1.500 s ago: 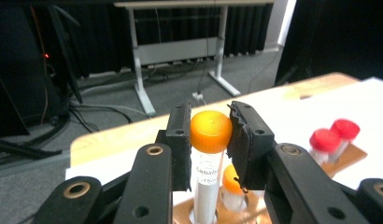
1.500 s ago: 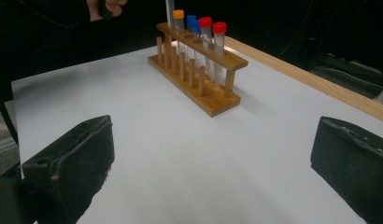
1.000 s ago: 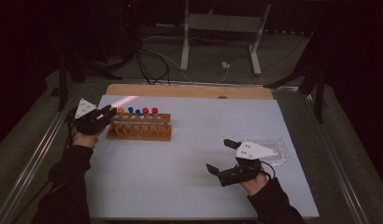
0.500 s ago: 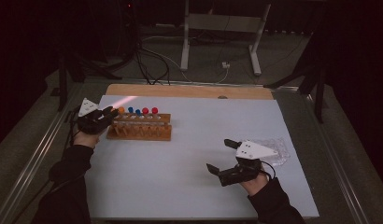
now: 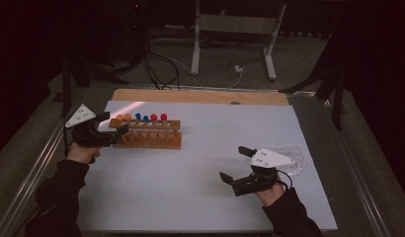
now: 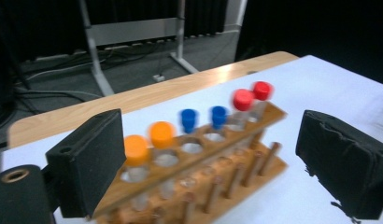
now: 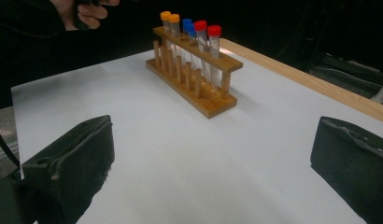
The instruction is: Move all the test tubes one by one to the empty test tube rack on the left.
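The rack stands just ahead of the left gripper, its near end level with the jaw tips; in the left gripper view the rack runs away between the two jaws, with nothing pressed by either pad. Six capped tubes stand in it: two orange nearest the gripper, two blue in the middle, two red at the far end. The left gripper's jaws have just been opening and now stand wide, empty, with the orange tubes close by the left jaw but apart from it. The left hand holds its gripper roughly level, pointing along the rack, forearm coming in from the table's near left edge. The right gripper is well apart from the rack, over bare table, jaws spread wide and empty; the right hand holds it level, aimed toward the rack. A clear bag lies just behind the right gripper.
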Tool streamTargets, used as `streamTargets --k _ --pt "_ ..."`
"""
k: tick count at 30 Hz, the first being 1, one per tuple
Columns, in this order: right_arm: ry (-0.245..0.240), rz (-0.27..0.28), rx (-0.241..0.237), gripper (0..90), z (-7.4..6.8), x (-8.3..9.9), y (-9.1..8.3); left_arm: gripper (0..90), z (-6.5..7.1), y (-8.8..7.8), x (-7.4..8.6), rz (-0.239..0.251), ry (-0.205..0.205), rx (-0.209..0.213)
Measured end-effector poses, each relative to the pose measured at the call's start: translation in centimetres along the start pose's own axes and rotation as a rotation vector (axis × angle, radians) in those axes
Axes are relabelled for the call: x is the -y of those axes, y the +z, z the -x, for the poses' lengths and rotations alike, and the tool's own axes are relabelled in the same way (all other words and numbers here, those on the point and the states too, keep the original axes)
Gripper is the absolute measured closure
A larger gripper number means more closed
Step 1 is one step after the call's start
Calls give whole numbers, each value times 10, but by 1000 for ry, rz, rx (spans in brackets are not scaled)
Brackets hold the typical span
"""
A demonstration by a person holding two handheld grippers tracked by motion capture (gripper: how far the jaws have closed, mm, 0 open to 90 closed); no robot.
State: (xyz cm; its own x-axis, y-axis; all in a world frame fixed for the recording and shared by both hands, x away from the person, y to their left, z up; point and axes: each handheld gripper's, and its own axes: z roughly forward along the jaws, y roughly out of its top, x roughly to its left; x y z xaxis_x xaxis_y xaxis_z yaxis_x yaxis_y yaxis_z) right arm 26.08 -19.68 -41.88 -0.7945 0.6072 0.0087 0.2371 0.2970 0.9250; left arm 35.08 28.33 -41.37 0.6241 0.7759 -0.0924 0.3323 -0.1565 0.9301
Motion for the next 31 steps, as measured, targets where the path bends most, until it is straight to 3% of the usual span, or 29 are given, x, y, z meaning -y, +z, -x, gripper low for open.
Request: streamTargets --k 1,7,10,15,22,31 --pt "0 0 0 0 0 0 0 24 5 0 0 0 2 8" --pt "2 -1 -1 0 0 1 0 22 31 0 9 -1 25 87" --pt "5 1 -2 0 0 1 0 22 40 1 16 12 7 131" --pt "5 -1 0 0 1 1 -1 20 59 4 30 -9 18 188" --pt "7 -3 3 0 2 3 -1 20 79 2 45 -33 32 224" --pt "5 -3 5 0 2 5 -1 20 102 5 71 -107 81 290"
